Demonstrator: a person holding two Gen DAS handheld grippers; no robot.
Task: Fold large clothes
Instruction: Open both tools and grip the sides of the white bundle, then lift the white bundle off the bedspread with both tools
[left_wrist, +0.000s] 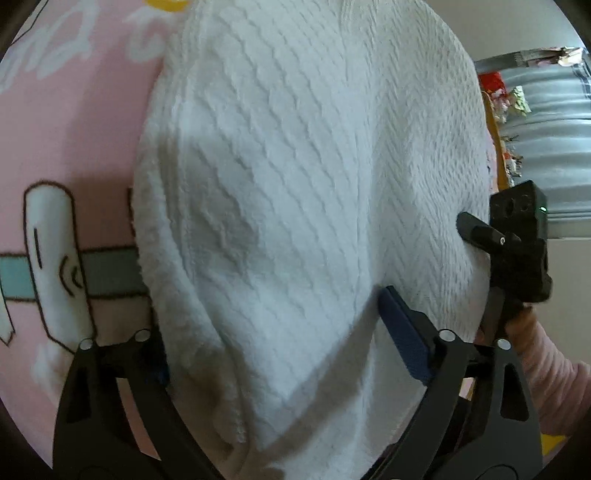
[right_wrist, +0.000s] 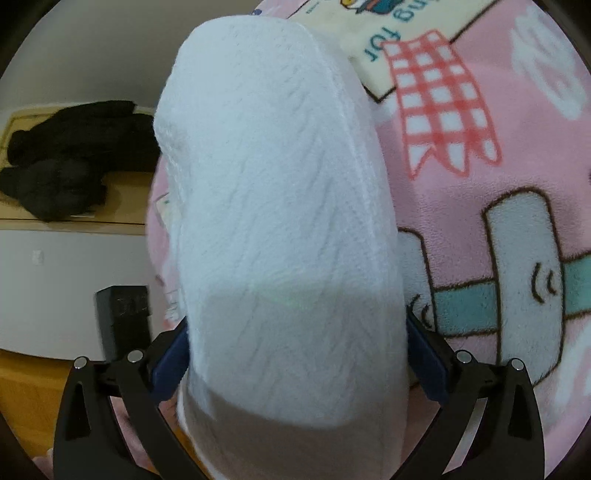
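Soft even indoor light, mild motion blur, fisheye bending with dark corners, grey shadow across the near white garment (right_wrist: 288, 369)

Left gripper (left_wrist: 280, 343): jaws spread wide, angled steeply downward, white fabric bulging between the fingers; whether the pads press it cannot be told. Right gripper (right_wrist: 295, 354): angled downward, both blue pads (right_wrist: 168, 369) against the sides of a thick fabric roll, gripping it. A pink sleeve (left_wrist: 550, 384) shows behind the right gripper

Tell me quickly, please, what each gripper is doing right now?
Left gripper: wide around the white fleece garment; grip cannot be told.
Right gripper: shut on the garment.
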